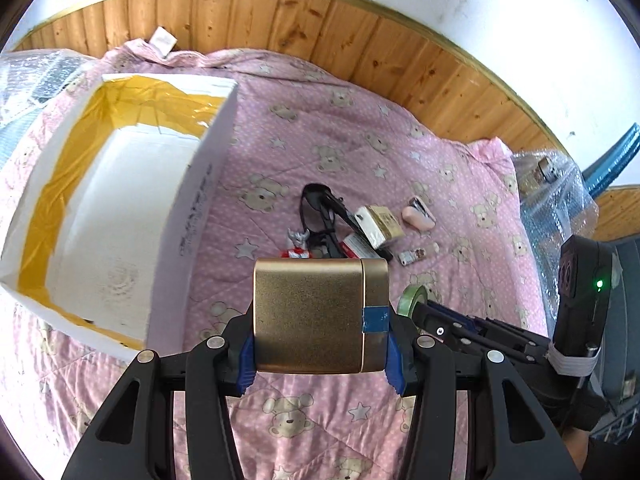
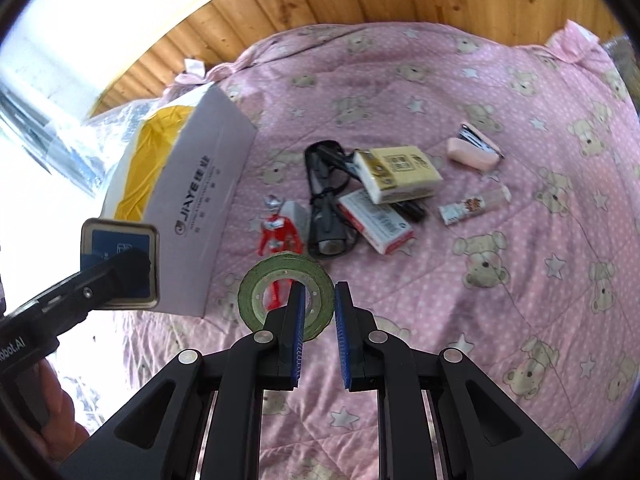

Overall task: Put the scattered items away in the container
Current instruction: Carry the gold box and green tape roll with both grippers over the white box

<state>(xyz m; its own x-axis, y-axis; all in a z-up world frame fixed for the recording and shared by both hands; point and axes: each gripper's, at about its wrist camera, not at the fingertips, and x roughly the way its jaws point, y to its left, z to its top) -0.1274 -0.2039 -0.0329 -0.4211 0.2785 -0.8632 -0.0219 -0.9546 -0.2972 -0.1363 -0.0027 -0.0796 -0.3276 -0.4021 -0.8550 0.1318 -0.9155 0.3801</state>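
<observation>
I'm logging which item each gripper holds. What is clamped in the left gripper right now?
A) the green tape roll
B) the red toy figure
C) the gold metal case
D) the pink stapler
C: the left gripper has both blue pads pressed against the sides of the gold metal case.

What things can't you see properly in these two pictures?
- Toy figure: left wrist view, mostly behind the gold tin held in the left gripper.
- Tape roll: right wrist view, its lower part is covered by the right gripper.
- White box: right wrist view, its inside is mostly hidden by its near wall.
- Small tube: its label is too tiny to read.
</observation>
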